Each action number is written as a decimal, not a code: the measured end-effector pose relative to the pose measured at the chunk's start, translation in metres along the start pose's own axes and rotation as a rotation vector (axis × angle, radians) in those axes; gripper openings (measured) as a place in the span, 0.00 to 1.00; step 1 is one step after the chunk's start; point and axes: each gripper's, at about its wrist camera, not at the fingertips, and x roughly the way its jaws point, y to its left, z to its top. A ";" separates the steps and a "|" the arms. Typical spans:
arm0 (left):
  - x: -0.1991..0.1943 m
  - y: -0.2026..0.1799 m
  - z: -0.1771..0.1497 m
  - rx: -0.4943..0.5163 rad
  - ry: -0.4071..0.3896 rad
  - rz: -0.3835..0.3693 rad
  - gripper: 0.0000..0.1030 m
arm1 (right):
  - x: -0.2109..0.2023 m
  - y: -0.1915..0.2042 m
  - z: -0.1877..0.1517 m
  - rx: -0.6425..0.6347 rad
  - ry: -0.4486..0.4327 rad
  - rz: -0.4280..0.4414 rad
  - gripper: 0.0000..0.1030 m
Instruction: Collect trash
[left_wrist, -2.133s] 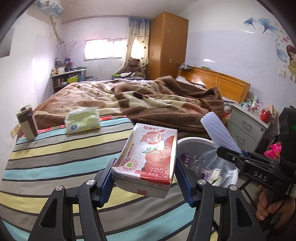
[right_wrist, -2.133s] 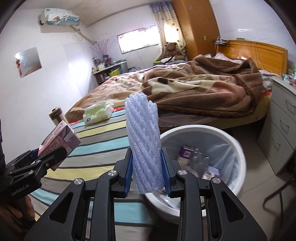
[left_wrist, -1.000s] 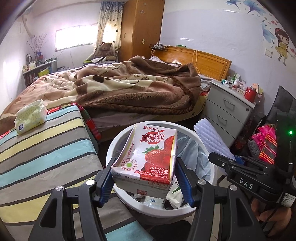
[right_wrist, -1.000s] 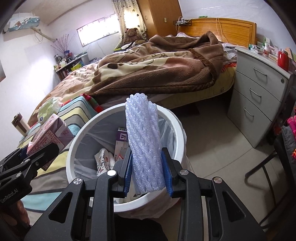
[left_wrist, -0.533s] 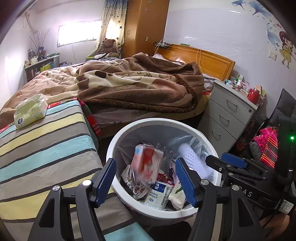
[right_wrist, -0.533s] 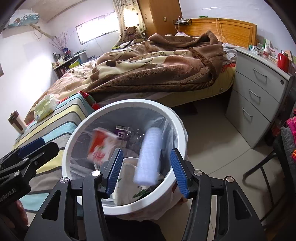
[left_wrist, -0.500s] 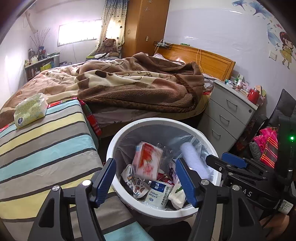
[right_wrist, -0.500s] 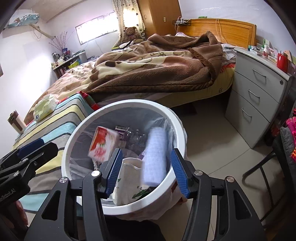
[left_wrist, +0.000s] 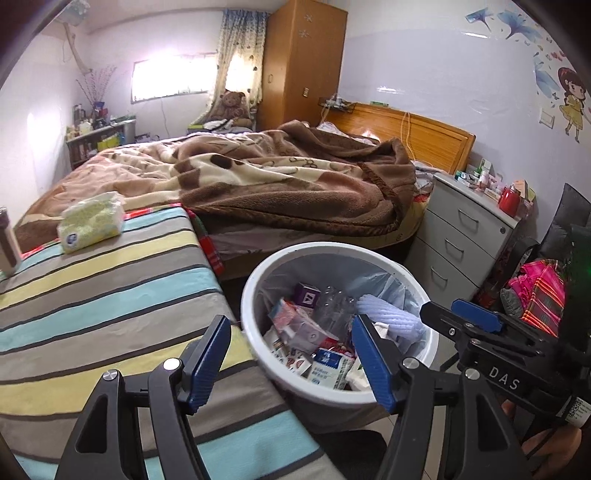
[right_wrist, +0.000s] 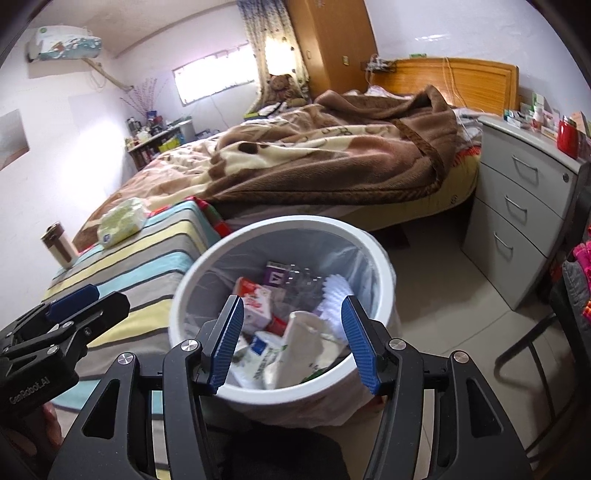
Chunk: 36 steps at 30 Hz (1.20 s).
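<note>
A white round bin (left_wrist: 255, 280) (right_wrist: 280, 221) with a clear liner stands on the floor beside the striped surface. Among its trash lie a red strawberry milk carton (left_wrist: 295, 319) (right_wrist: 255, 302) and a pale blue foam net sleeve (left_wrist: 391, 314) (right_wrist: 334, 295). My left gripper (left_wrist: 290, 323) hangs open over the bin's near left rim with nothing between its blue pads. My right gripper (right_wrist: 292, 301) is open above the bin's near side, also empty. Each gripper shows in the other's view: the right gripper (left_wrist: 461, 314) and the left gripper (right_wrist: 74, 299).
A striped cloth surface (left_wrist: 110, 295) to the left carries a tissue pack (left_wrist: 92, 221) and a flask (right_wrist: 59, 245). Behind the bin is a bed with a brown blanket (left_wrist: 295, 184). A grey drawer unit (right_wrist: 524, 206) and a dark chair (right_wrist: 554, 325) stand on the right.
Both grippers have opened. The milk carton fell from the left one and the foam sleeve from the right one; both now lie in the bin. Both grippers have pulled back a little.
</note>
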 end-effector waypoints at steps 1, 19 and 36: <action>-0.005 0.001 -0.002 -0.003 -0.006 0.006 0.66 | -0.003 0.002 -0.001 -0.008 -0.008 0.007 0.55; -0.089 0.030 -0.058 -0.072 -0.094 0.263 0.66 | -0.041 0.039 -0.035 -0.070 -0.107 0.096 0.68; -0.106 0.024 -0.082 -0.071 -0.129 0.306 0.66 | -0.058 0.043 -0.053 -0.073 -0.152 0.063 0.68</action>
